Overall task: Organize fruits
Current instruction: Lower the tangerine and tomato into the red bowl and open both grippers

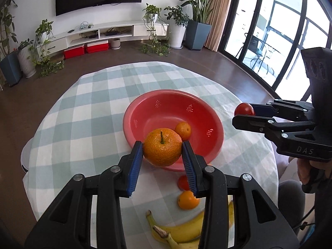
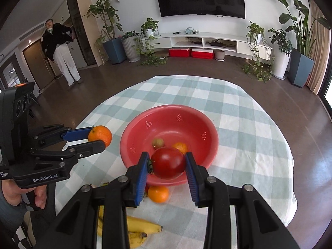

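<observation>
My left gripper (image 1: 162, 151) is shut on a large orange (image 1: 162, 149), held above the near rim of the red bowl (image 1: 145, 112); the same gripper (image 2: 99, 140) shows at the left of the right wrist view. My right gripper (image 2: 167, 164) is shut on a red tomato (image 2: 168, 162), also over the bowl's (image 2: 134, 132) near edge, and appears at the right of the left wrist view as a black gripper (image 1: 243, 112). Inside the bowl lie a small orange (image 1: 183, 130) and a small greenish-red fruit (image 2: 158, 142). On the cloth near me lie another small orange (image 1: 187, 200), a red fruit (image 1: 183, 182) and bananas (image 1: 178, 231).
The round table wears a pale green checked cloth (image 1: 93, 108). A person (image 2: 60, 51) stands far off at the left by a door. Potted plants, a TV and a low white cabinet line the far wall; glass doors are at the right.
</observation>
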Motion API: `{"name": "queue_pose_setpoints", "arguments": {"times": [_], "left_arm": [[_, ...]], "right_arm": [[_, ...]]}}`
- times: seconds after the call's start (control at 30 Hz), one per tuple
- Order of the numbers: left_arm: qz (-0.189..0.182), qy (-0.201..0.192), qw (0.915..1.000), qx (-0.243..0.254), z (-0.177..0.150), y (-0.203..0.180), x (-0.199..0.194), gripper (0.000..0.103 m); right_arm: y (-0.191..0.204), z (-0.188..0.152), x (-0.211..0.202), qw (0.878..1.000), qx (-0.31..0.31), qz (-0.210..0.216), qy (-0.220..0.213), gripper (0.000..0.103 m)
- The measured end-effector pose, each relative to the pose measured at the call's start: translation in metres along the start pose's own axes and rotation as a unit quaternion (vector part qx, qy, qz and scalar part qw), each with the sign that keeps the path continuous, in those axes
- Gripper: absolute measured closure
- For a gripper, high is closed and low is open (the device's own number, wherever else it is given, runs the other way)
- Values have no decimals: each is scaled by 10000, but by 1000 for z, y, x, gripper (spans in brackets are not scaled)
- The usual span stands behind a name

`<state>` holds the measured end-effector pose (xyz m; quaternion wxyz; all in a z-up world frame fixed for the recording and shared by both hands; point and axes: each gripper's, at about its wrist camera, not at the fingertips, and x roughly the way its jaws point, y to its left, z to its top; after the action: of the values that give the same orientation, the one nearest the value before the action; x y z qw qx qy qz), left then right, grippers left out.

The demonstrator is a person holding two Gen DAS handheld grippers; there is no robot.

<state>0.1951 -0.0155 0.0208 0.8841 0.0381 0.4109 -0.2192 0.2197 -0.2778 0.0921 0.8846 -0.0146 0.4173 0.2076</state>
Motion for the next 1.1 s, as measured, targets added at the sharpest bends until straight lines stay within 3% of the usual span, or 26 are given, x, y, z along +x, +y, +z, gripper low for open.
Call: {"name": "queue_pose_setpoints", "arguments": {"times": [0.2, 0.43, 1.1], "left_arm": [[96, 432, 9987, 266, 21, 0, 51, 67], [163, 830, 9950, 527, 11, -3, 96, 67], [303, 988, 9913, 813, 3, -9, 124, 63]], "right_arm": [[-9, 10, 44, 9992, 15, -45, 402, 65], [-11, 1, 78, 9969, -122, -153, 765, 65], [-11, -9, 107, 9914, -448, -543, 1105, 64]]}}
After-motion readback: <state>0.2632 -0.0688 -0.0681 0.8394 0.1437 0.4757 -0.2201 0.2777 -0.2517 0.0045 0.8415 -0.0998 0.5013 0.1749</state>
